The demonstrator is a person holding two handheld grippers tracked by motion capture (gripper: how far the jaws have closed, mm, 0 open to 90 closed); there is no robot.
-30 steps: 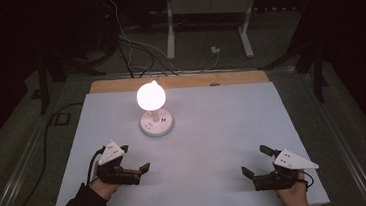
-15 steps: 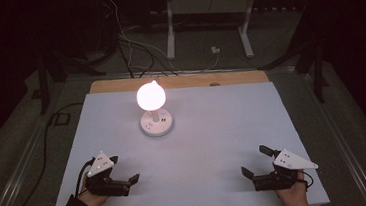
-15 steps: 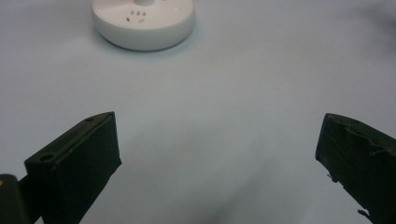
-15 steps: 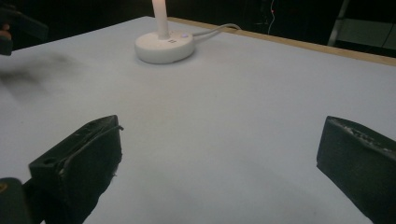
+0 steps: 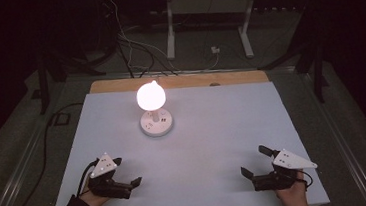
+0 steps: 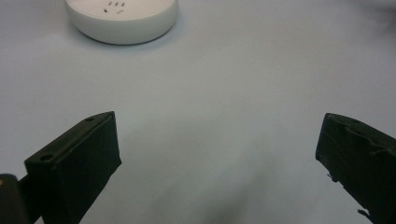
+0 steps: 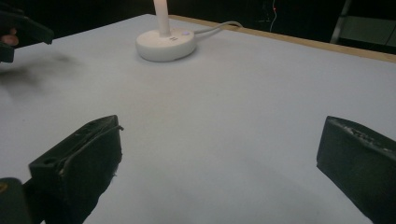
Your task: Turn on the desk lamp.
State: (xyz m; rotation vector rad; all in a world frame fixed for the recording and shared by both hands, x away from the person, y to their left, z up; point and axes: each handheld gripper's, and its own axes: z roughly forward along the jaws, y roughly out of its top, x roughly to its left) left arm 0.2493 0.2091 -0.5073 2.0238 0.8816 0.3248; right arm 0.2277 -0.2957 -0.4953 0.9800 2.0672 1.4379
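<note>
lit white lamp (image 5: 154,110), upright, table's far-left

No legible text or labels

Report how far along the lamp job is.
Done: the lamp glows on its round white base at the far middle of the white table. In hand: nothing; the left gripper and right gripper sit open near the table's front edge, apart from the lamp. Left: nothing visible demands it, beyond perhaps parking the grippers.
</note>
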